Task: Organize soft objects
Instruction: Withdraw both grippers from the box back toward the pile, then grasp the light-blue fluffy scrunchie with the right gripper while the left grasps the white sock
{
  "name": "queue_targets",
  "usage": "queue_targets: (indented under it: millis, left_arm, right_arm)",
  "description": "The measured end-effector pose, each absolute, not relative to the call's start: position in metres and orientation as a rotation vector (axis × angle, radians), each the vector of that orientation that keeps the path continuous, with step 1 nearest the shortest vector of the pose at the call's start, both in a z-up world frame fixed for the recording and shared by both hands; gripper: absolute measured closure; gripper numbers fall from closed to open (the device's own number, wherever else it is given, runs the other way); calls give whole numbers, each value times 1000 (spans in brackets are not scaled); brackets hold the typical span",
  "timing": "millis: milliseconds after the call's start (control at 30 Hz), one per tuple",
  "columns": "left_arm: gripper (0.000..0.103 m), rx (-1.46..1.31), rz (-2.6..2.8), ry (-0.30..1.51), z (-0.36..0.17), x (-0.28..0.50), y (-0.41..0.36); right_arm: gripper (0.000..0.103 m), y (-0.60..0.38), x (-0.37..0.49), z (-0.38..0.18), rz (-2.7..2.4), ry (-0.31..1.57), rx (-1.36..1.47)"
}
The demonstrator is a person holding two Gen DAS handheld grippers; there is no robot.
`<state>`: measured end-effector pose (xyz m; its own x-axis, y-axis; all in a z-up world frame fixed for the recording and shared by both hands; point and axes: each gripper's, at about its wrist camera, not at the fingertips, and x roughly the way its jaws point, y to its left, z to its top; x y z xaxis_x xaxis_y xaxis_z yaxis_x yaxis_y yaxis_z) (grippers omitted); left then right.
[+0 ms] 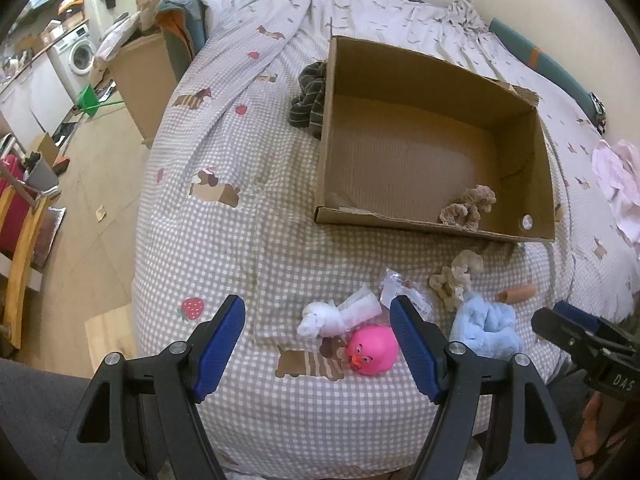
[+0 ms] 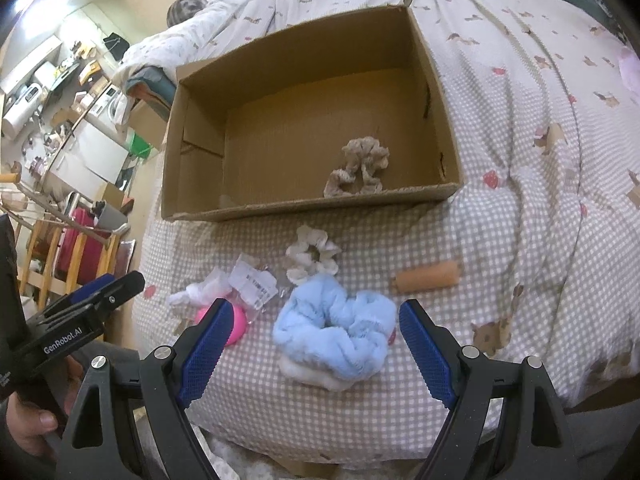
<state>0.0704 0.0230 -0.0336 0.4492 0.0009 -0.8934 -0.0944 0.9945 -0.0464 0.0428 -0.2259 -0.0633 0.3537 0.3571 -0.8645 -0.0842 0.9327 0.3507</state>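
Note:
An open cardboard box (image 1: pixel 544 152) (image 2: pixel 172 152) sits on the bed with a brown scrunchie (image 1: pixel 468 208) (image 2: pixel 360 166) inside. In front of it lie a beige scrunchie (image 1: pixel 454 278) (image 2: pixel 314 258), a fluffy blue scrunchie (image 1: pixel 486 326) (image 2: pixel 334 340), a white sock (image 1: pixel 336 316) (image 2: pixel 200 292), a pink rubber duck (image 1: pixel 372 350) (image 2: pixel 236 322), a clear plastic packet (image 1: pixel 404 288) (image 2: pixel 256 280) and an orange cylinder (image 1: pixel 516 294) (image 2: pixel 428 276). My left gripper (image 1: pixel 318 344) is open above the sock and duck. My right gripper (image 2: pixel 316 354) is open around the blue scrunchie, above it.
A dark striped cloth (image 1: pixel 310 98) lies against the box's left side. Pink cloth (image 1: pixel 618 184) lies at the bed's right. The checked bedspread (image 1: pixel 240 240) drops off to the floor on the left, with a chair (image 1: pixel 20 240) and clutter there.

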Motion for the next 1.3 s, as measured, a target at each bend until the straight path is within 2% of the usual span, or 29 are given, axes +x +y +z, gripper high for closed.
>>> queue_targets:
  millis: [433,633,867,900,933,967,1033,1133,1300]
  left_arm:
    - [31,-174,189,1124,-42,78,49]
    - [31,-202,197,1127,-43,80,53]
    - [31,-222,200,1129,-43,81,55]
    - [31,-223,202,1129,-43,82,56]
    - [30,-227,204,1130,-43,81,58]
    - [31,-236,207,1130,-43,81,60]
    - [31,-260,213,1135,-44,81,64]
    - [31,-297,223,1144,-46,81,70]
    - [31,-329,226,1152,-48,83,73]
  right_arm:
    - [13,-231,55,-89,307,1291,435]
    - [13,-207,56,-116,256,1408,267]
    - [13,-169,67,-145,245,1449,58]
    - [15,-168,68,-146,240,1446,47]
    - [30,-166,68,-146,240,1437,36]
    - [38,-165,68,-145,238,1431,21]
    - [59,-164,66,-144,249,1427,17]
    - [71,-172,60,-133,267,1409,47]
    - [73,-195,43,-106,325,1367,144]
